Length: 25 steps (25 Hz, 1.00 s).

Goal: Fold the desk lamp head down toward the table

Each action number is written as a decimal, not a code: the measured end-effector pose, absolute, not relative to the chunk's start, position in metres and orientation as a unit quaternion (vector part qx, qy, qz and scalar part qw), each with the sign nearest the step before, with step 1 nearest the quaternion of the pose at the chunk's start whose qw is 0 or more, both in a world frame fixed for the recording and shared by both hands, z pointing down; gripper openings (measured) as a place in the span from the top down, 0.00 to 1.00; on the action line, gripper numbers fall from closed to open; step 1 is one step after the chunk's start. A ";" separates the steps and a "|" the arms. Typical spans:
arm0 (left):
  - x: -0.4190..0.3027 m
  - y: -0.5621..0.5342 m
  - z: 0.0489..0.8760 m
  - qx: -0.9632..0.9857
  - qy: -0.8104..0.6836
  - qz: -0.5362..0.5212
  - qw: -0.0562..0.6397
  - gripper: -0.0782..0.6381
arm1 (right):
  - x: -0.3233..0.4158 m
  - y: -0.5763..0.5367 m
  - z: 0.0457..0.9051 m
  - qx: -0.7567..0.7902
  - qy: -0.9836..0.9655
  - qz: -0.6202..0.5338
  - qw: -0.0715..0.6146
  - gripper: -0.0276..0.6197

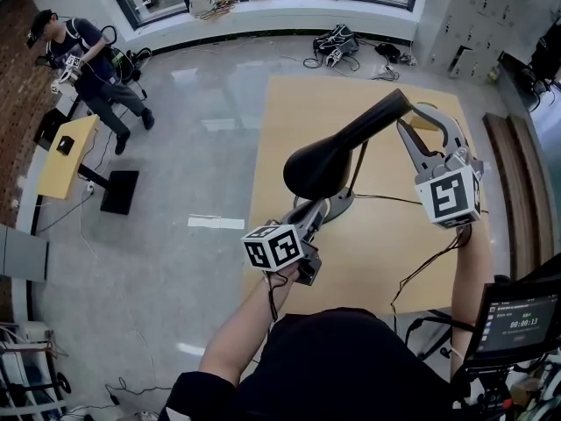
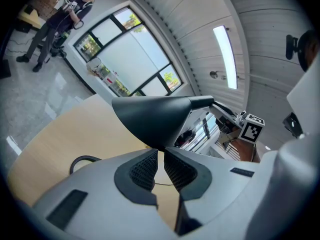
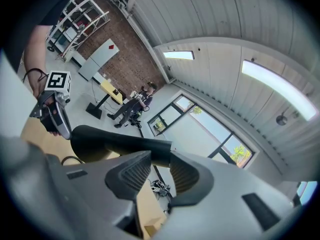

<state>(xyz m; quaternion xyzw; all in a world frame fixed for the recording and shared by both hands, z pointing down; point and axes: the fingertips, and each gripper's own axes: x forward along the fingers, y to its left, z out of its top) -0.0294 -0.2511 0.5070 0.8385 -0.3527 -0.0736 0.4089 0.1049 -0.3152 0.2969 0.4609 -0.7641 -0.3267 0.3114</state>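
Note:
A black desk lamp stands on the wooden table [image 1: 289, 121]. Its cone-shaped head [image 1: 320, 165] hangs over the round base [image 1: 342, 204], and the neck slopes up to the right. My right gripper [image 1: 405, 117] is shut on the rear end of the lamp head; in the right gripper view the black neck [image 3: 115, 143] runs in between the pads [image 3: 131, 171]. My left gripper [image 1: 323, 210] sits low beside the base, under the head. In the left gripper view its jaws [image 2: 161, 159] are shut with nothing seen between them, and the lamp head [image 2: 150, 119] hangs just beyond the tips.
A thin black cable [image 1: 412, 202] trails across the table to the right. A person [image 1: 88, 60] stands far left beside a small desk [image 1: 70, 152]. Cables and gear [image 1: 337, 42] lie on the floor by the window. A monitor [image 1: 517, 318] sits at lower right.

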 end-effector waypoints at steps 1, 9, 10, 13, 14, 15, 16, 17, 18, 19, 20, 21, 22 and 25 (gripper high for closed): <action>-0.028 -0.251 0.508 0.838 -0.351 -0.074 0.410 0.86 | 0.105 -0.315 0.296 0.461 -0.762 -0.329 0.314 0.77; -0.019 -0.251 0.513 0.838 -0.347 -0.069 0.416 0.86 | 0.107 -0.314 0.302 0.453 -0.762 -0.334 0.319 0.77; -0.018 -0.251 0.513 0.838 -0.346 -0.069 0.417 0.86 | 0.107 -0.314 0.301 0.453 -0.761 -0.336 0.320 0.77; -0.016 -0.252 0.514 0.838 -0.344 -0.067 0.418 0.86 | 0.107 -0.315 0.299 0.455 -0.755 -0.342 0.326 0.77; -0.015 -0.252 0.515 0.838 -0.344 -0.067 0.419 0.86 | 0.107 -0.315 0.298 0.457 -0.752 -0.344 0.328 0.77; -0.014 -0.252 0.515 0.838 -0.343 -0.066 0.419 0.86 | 0.107 -0.315 0.297 0.458 -0.749 -0.346 0.330 0.77; -0.013 -0.252 0.516 0.838 -0.343 -0.066 0.420 0.86 | 0.108 -0.315 0.297 0.458 -0.748 -0.347 0.331 0.77; -0.012 -0.252 0.516 0.837 -0.343 -0.066 0.421 0.86 | 0.108 -0.315 0.298 0.456 -0.749 -0.348 0.332 0.77; -0.011 -0.252 0.516 0.837 -0.342 -0.066 0.421 0.86 | 0.108 -0.315 0.299 0.454 -0.749 -0.349 0.333 0.77; -0.011 -0.252 0.516 0.837 -0.342 -0.066 0.422 0.86 | 0.108 -0.315 0.300 0.453 -0.749 -0.351 0.333 0.77; -0.011 -0.253 0.516 0.837 -0.341 -0.066 0.422 0.86 | 0.107 -0.315 0.300 0.453 -0.748 -0.353 0.334 0.77; -0.010 -0.253 0.516 0.837 -0.341 -0.065 0.422 0.86 | 0.106 -0.316 0.299 0.453 -0.747 -0.354 0.334 0.77; -0.010 -0.253 0.516 0.838 -0.340 -0.065 0.422 0.86 | 0.106 -0.316 0.299 0.453 -0.746 -0.356 0.335 0.77; -0.009 -0.252 0.517 0.839 -0.338 -0.063 0.422 0.86 | 0.106 -0.315 0.298 0.455 -0.742 -0.359 0.338 0.77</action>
